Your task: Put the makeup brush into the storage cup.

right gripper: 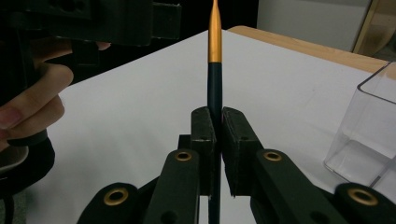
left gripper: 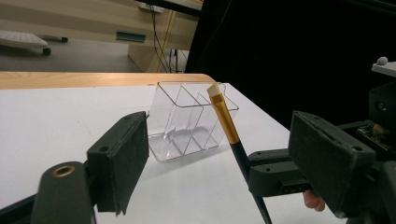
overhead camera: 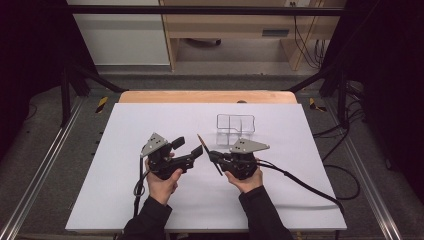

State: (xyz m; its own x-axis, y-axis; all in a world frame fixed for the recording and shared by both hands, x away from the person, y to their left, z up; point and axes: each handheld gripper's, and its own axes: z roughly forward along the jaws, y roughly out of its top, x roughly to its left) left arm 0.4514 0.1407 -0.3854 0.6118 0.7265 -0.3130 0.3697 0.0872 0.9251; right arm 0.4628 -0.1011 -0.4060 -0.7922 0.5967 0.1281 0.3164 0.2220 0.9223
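A makeup brush (right gripper: 215, 70), dark-handled with a gold ferrule and a pale bristle tip, is being held tilted above the white tabletop (overhead camera: 150, 200), just in front of the clear organiser (overhead camera: 235, 126), which serves here as the landmark. The right gripper (overhead camera: 215, 159) is clamping the brush by its dark handle, its two pads pressing together on the shaft so that the ferrule and tip are rising beyond them and the handle's end is sticking out on the near side. In the left gripper view the brush is leaning with its tip against the outline of the organiser's near right corner, whether touching cannot be told. The left gripper (overhead camera: 189, 147) is standing to the left of the organiser and just beside the brush, its jaws spread wide apart and holding nothing; the brush is lying between its pads in that view, untouched by either. The organiser, divided into compartments, is resting upright and apart from both grippers.
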